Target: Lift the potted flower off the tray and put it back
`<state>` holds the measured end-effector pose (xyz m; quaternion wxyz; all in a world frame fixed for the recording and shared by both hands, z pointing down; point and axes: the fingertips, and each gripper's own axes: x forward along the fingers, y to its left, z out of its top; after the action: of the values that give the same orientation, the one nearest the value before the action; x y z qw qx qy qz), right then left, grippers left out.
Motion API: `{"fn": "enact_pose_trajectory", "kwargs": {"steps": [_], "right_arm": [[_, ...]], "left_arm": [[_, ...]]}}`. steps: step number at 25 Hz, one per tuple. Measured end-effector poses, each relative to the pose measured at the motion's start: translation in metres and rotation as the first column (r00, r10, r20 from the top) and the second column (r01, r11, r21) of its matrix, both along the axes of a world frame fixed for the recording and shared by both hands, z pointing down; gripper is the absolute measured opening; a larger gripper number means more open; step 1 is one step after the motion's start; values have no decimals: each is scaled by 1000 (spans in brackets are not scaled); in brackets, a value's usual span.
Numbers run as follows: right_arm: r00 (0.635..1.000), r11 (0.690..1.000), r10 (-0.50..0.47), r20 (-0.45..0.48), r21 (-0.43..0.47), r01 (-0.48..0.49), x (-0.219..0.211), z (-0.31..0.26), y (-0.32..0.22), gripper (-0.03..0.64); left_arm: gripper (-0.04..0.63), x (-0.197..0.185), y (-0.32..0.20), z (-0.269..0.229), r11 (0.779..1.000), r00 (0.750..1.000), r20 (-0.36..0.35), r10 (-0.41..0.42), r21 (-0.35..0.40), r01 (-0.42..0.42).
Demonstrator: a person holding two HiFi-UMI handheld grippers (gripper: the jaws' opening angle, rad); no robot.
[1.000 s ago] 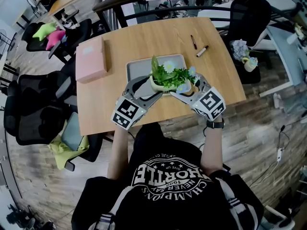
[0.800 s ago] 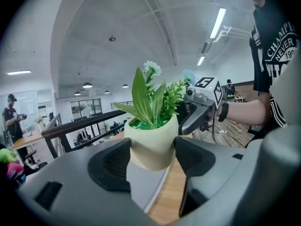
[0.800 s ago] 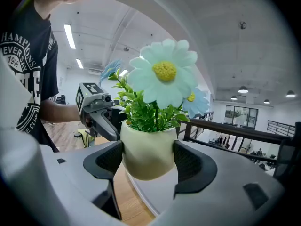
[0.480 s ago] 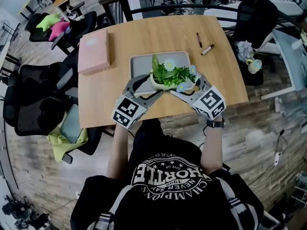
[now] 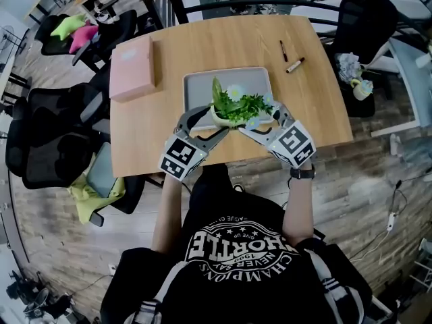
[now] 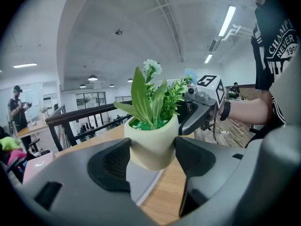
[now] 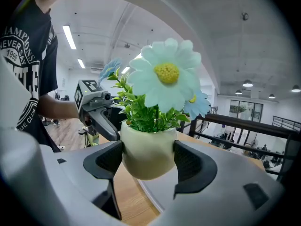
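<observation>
Potted flower (image 5: 239,109): a rounded cream pot that narrows to its base, filled with dense green sprigs, one broad upright leaf, a large pale-blue daisy with a yellow centre and smaller pale blooms.
Where: held in the air over the near edge of the grey tray (image 5: 200,86). Both gripper views show the pot's base clear of the tray and of the wooden surface (image 5: 314,106).
Left claw (image 5: 219,122): spread wide, its dark pads pressed on opposite sides of the pot.
Right claw (image 5: 262,121): likewise spread wide and clamped on the pot from the other side. The two claws face each other across the plant, and each shows in the other's view.
Since a second ago: the two-claw hold is unchanged and the pot remains over the tray's near edge. Pot and claws sit slightly lower toward the tray, and the head view has shifted a little.
Axis: the pot stands upright, long axis vertical, rim level, with stems and the broad leaf pointing up. The big daisy faces the right claw's camera.
Also on the surface: a pink box (image 5: 133,68) to the left, well apart from the tray, and two pens (image 5: 289,57) at the far right.
Holder: a person in a black printed T-shirt (image 5: 236,262), one claw in each hand.
</observation>
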<state>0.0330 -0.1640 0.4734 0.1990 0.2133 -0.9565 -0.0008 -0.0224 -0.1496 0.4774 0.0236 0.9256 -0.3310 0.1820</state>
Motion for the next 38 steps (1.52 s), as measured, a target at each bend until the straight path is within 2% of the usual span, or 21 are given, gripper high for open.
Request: {"fn": "enact_pose_trajectory", "kwargs": {"steps": [8,18,31,38], "right_arm": [[998,1000,9,-70,-15,-10,-6,18,-8,363],[992,999,22,-127,-32,-26,-20,49,-24,362],[989,994,48,-140,-93,-61,-34,85,-37,360],[984,987,49,-172,-142,-74,-46,111,-45,359]], "left_arm": [[314,-1,-11,26,998,1000,14,-19,-61,20],[314,-14,-27,56,995,998,56,-38,-92,43],[314,-26,-40,87,987,999,45,-24,-159,31],[314,-37,-47,110,981,996,84,-31,-190,46]]}}
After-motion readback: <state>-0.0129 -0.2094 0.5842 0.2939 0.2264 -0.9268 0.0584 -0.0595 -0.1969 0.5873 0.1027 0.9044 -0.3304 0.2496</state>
